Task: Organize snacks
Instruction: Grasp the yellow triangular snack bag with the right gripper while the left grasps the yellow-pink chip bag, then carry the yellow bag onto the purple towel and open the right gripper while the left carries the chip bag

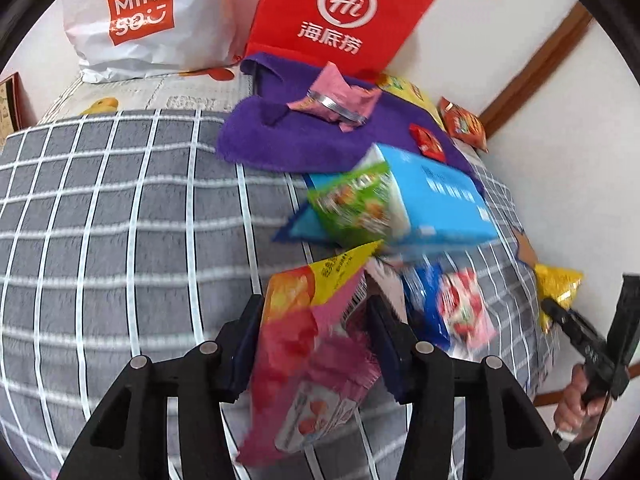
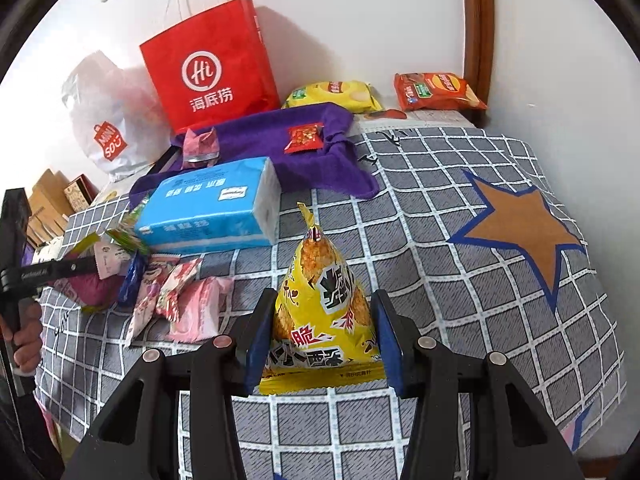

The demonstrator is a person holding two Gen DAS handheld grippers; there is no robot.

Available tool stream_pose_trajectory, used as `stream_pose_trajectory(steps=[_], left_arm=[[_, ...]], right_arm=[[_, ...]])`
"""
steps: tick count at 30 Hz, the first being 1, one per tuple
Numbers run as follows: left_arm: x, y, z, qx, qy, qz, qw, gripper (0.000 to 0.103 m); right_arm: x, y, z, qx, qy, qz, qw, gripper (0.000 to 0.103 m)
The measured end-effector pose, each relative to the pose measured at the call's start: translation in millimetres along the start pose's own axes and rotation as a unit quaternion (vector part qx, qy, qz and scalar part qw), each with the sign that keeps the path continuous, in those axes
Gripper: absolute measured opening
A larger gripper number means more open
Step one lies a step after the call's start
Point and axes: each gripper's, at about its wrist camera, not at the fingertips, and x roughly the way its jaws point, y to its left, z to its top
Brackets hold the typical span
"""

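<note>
- The left gripper (image 1: pixel 316 332) is clenched on a pink snack packet (image 1: pixel 304 364) with a yellow top corner, held above the grey checked cloth (image 1: pixel 120 220) that covers the desk; much of the left wrist view around it is blurred.
- The right gripper (image 2: pixel 320 336) is clamped on a yellow triangular snack bag (image 2: pixel 324 308) printed with bold Chinese characters, its blue pads (image 2: pixel 256 344) pressing both sides of the bag; in the left view only the bag's crimped end shows at the far right edge.
- Only the right wrist view shows the brown star (image 2: pixel 520 232) outlined in blue on the cloth, the yellow chip bag (image 2: pixel 336 96) and the orange-red chip bag (image 2: pixel 436 90) lying near the wall, and the loose pile of pink wrapped snacks (image 2: pixel 184 304) just beside the blue tissue pack (image 2: pixel 212 208).
- Only the left wrist view shows a green snack packet (image 1: pixel 356 204) clearly, in front of the tissue pack.
- Writing: the red paper bag (image 2: pixel 212 68) carries a white "Hi" logo over "海底捞"; the white plastic bag (image 1: pixel 140 16) reads "MINISO"; the tissue pack's lettering is too small to read.
- A purple towel (image 2: pixel 256 140) lies in front of the red bag, carrying a small red packet (image 2: pixel 304 138) and a crumpled pink wrapper (image 2: pixel 200 144).
</note>
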Motion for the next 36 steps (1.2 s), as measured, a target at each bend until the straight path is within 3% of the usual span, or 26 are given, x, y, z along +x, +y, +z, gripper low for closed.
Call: stream_pose_trajectory(steps=[7, 12, 18, 30, 36], left_arm=[[-5.2, -15.2, -34.5, 0.026, -0.008, 0.012, 0.9996, 0.062], [10.0, -16.8, -45.0, 0.000, 0.016, -0.010, 0.9998, 0.063], [-2.7, -27.8, -51.3, 0.016, -0.017, 0.003, 0.9997, 0.052], [-26.4, -34.8, -64.3, 0.034, -0.042, 0.028, 0.9981, 0.051], [-33.4, -41.6, -62.8, 0.034, -0.050, 0.010, 0.9981, 0.051]], right_arm=[[-9.7, 5.5, -15.7, -0.001, 0.000, 0.008, 1.000, 0.047], [-15.8, 6.8, -26.0, 0.001, 0.002, 0.014, 1.000, 0.047], [-28.2, 9.9, -34.9, -0.008, -0.007, 0.011, 1.000, 0.047], [-28.2, 11.7, -39.1, 0.001, -0.017, 0.016, 1.000, 0.047], [-23.7, 15.7, -26.3, -0.009, -0.016, 0.025, 1.000, 0.047]])
